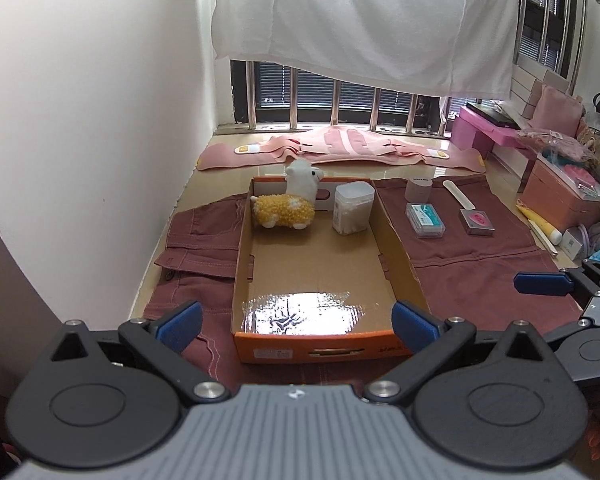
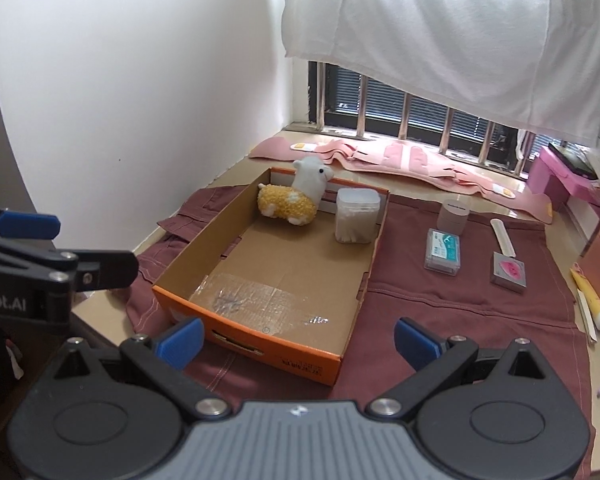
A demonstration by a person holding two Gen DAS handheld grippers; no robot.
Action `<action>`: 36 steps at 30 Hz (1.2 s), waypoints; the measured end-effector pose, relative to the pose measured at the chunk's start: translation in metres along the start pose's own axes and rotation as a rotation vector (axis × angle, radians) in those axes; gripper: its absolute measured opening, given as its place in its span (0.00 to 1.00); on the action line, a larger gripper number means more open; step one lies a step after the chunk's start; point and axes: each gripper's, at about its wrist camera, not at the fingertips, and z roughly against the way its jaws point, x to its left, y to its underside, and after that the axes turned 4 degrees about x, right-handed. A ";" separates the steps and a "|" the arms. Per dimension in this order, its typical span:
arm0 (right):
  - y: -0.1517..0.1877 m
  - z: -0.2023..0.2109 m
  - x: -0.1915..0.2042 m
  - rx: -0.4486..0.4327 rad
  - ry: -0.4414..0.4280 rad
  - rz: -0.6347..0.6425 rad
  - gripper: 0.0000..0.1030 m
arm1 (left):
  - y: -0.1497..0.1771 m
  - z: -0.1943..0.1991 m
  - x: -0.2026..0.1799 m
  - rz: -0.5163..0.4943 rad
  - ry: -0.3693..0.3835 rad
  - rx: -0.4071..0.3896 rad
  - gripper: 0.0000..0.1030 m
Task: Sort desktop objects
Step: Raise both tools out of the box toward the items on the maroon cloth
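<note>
An open orange cardboard box lies on a maroon cloth. In it stand a yellow-and-white plush alpaca and a clear tub of cotton swabs. Right of the box lie a small round jar, a clear flat case, a nail file and a small grey box with a pink label. My left gripper is open and empty at the box's near edge. My right gripper is open and empty at the box's near right corner.
A white wall runs along the left. A pink garment lies by the barred window. Pink boxes and clutter crowd the right side, with a yellow tube at the cloth's edge.
</note>
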 end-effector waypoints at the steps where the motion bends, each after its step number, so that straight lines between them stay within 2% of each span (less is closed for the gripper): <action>1: 0.002 0.003 0.000 -0.004 0.003 -0.006 1.00 | 0.002 0.000 0.002 0.005 0.004 0.004 1.00; 7: 0.011 0.012 0.011 -0.018 0.019 -0.050 1.00 | 0.012 0.000 0.013 0.030 0.028 0.023 1.00; 24: 0.035 0.028 0.030 -0.029 0.114 -0.187 1.00 | 0.015 0.004 0.028 -0.029 0.099 0.014 1.00; 31: 0.041 0.034 0.005 -0.037 0.165 -0.229 1.00 | 0.008 0.000 0.010 -0.060 0.119 0.000 1.00; 36: 0.044 0.038 -0.020 -0.046 0.202 -0.254 1.00 | -0.003 -0.008 -0.019 -0.101 0.129 -0.009 1.00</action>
